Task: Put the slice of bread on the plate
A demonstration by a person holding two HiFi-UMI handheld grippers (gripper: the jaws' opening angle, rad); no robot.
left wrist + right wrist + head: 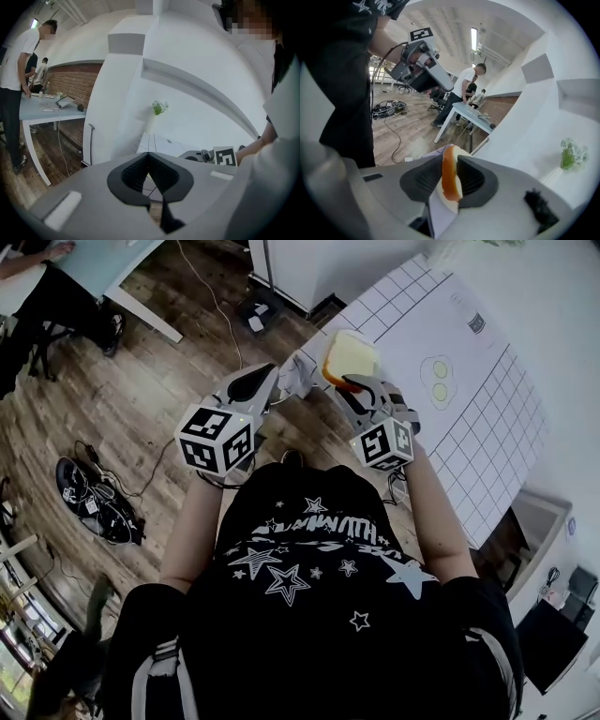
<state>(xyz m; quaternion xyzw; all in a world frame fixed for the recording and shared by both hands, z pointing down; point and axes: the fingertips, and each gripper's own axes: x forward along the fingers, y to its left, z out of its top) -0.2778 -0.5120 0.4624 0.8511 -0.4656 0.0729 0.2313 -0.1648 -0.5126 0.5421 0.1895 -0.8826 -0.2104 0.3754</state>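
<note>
A slice of bread (348, 354) with an orange-brown crust is held up on edge over the near corner of the white gridded table (487, 427). My right gripper (354, 382) is shut on it. In the right gripper view the bread (451, 180) stands upright between the two dark pads. A pale plate (437, 382) with two greenish rounds on it lies on the table, to the right of the bread. My left gripper (270, 374) hangs left of the bread over the floor, and its tips (149, 155) meet with nothing between them.
A small dark item (476, 322) lies further back on the table. A green plant (159, 108) stands at the table's far end by the white wall. Cables and gear (98, 502) lie on the wood floor. People stand at a blue table (44, 110).
</note>
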